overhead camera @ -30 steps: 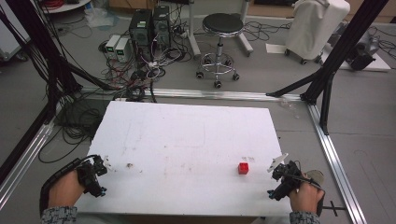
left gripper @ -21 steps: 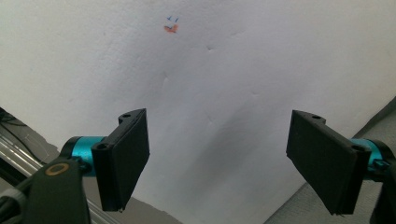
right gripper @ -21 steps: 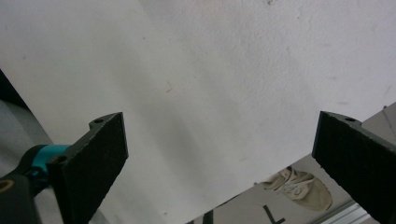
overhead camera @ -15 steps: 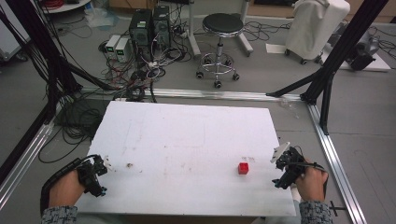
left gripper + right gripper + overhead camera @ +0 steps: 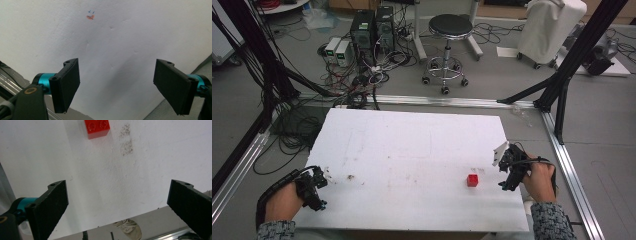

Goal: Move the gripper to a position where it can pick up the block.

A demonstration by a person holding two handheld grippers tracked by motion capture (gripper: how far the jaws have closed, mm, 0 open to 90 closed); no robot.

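A small red brick lies on the white table toward its right front; in the right gripper view the red brick sits at the top, ahead of the jaws. My right gripper hovers at the table's right edge, a short way right of the brick, open and holding nothing. My left gripper rests at the front left corner of the table, open and bare as well.
A small orange-and-blue mark and a dark smudge dot the tabletop. Aluminium rails frame the table. A round stool, computer boxes and tangled cables stand on the floor beyond.
My right gripper has risen and moved forward along the right edge, ending nearer the brick's level. The left gripper and the brick have stayed put.
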